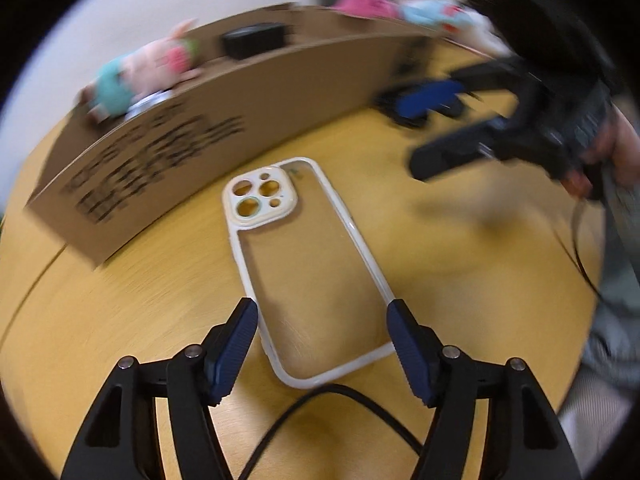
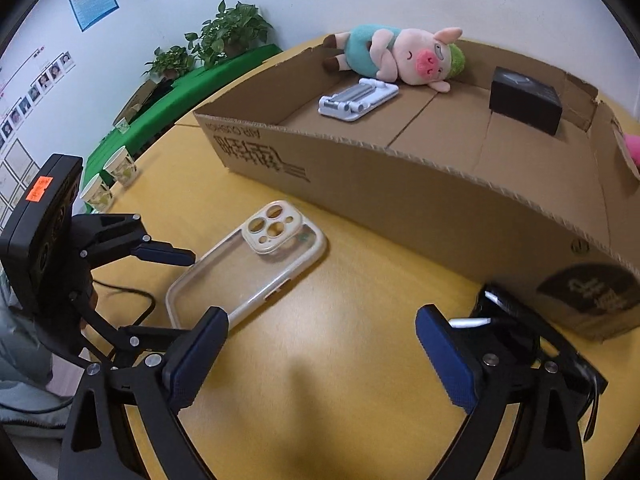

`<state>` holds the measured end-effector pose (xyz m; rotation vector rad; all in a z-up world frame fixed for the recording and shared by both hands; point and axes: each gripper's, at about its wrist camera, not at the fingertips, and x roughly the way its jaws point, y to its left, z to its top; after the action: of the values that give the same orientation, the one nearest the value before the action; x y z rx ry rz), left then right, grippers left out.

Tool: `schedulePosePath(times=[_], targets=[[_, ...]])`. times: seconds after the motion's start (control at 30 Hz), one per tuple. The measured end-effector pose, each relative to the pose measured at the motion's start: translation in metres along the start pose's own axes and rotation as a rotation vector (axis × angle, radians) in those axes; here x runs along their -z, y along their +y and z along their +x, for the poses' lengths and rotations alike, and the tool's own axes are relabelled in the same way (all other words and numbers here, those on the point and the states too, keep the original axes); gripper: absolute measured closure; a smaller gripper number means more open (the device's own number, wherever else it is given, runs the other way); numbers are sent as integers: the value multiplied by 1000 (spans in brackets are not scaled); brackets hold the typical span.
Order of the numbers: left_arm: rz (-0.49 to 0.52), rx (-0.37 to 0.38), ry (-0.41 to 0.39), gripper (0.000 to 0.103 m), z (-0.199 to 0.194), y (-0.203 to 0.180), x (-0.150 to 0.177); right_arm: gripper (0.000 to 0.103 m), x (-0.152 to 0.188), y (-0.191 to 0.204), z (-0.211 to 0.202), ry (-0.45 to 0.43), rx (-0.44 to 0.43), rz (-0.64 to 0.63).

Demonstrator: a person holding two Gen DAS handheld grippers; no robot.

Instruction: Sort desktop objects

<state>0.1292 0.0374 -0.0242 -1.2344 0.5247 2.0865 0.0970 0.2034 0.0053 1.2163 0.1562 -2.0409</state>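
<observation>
A clear phone case [image 1: 308, 264] with a cream rim lies flat on the yellow table, also in the right wrist view [image 2: 248, 268]. My left gripper [image 1: 322, 318] is open, its fingers on either side of the case's near end, not closed on it. It also shows in the right wrist view [image 2: 176, 292]. My right gripper [image 2: 320, 332] is open and empty above bare table, to the right of the case; it appears blurred in the left wrist view [image 1: 448, 128]. A cardboard box [image 2: 400, 184] behind holds a plush pig [image 2: 400, 54], a white stand [image 2: 358, 100] and a black box [image 2: 524, 98].
A black object with a white cable [image 2: 508, 320] lies by the box's near right corner. Paper cups [image 2: 112, 176] stand at the table's far left. A black cable [image 1: 320, 404] trails under my left gripper. More plush toys [image 1: 400, 8] lie beyond the box.
</observation>
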Motion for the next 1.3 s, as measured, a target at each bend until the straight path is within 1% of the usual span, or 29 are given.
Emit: schedulePosePath(times=[0.07, 0.1, 0.27, 0.33, 0.43, 0.53, 0.63, 0.67, 0.8, 0.87, 0.9, 0.93, 1.0, 1.03, 1.1, 1.13, 1.17, 1.2, 1.23, 1.3], targets=[[77, 43, 10, 38, -1, -9, -1, 7, 5, -3, -5, 7, -1, 13], [106, 54, 16, 36, 0, -15, -1, 7, 7, -4, -8, 4, 3, 16], [205, 68, 49, 35, 3, -41, -10, 7, 16, -7, -27, -15, -2, 20], [270, 94, 54, 35, 2, -53, -10, 7, 19, -9, -30, 3, 0, 1], [325, 152, 66, 35, 3, -61, -9, 7, 23, -14, -31, 49, 2, -44], [374, 184, 62, 34, 3, -68, -8, 7, 23, -9, -31, 98, -17, -170], [462, 227, 59, 34, 2, -79, -6, 7, 19, 6, -27, 169, -77, -334], [499, 249, 60, 36, 1, -82, -5, 7, 18, 13, -25, 192, -95, -397], [639, 323, 60, 37, -3, -89, 2, 7, 15, 46, -15, 273, -171, -671], [704, 364, 64, 37, -7, -91, 10, 7, 16, 64, -13, 292, -240, -825], [735, 384, 68, 37, -10, -92, 16, 7, 18, 71, -12, 293, -258, -878], [793, 398, 71, 37, -13, -94, 23, 7, 19, 79, -12, 295, -275, -936], [858, 407, 81, 37, -15, -92, 29, 7, 23, 97, -9, 313, -328, -1041], [875, 413, 89, 37, -16, -93, 31, 7, 24, 102, -6, 326, -354, -1073], [877, 416, 98, 37, -16, -88, 31, 7, 27, 113, 5, 366, -398, -1130], [870, 412, 96, 37, -14, -83, 30, 7, 31, 116, 15, 395, -401, -1157], [859, 404, 92, 37, -13, -73, 31, 8, 34, 118, 23, 416, -392, -1181], [848, 394, 90, 37, -12, -72, 30, 9, 39, 117, 34, 443, -377, -1208], [835, 379, 86, 38, -12, -71, 30, 6, 41, 115, 42, 444, -359, -1228], [815, 354, 86, 38, -12, -69, 31, 6, 37, 111, 48, 443, -382, -1204]])
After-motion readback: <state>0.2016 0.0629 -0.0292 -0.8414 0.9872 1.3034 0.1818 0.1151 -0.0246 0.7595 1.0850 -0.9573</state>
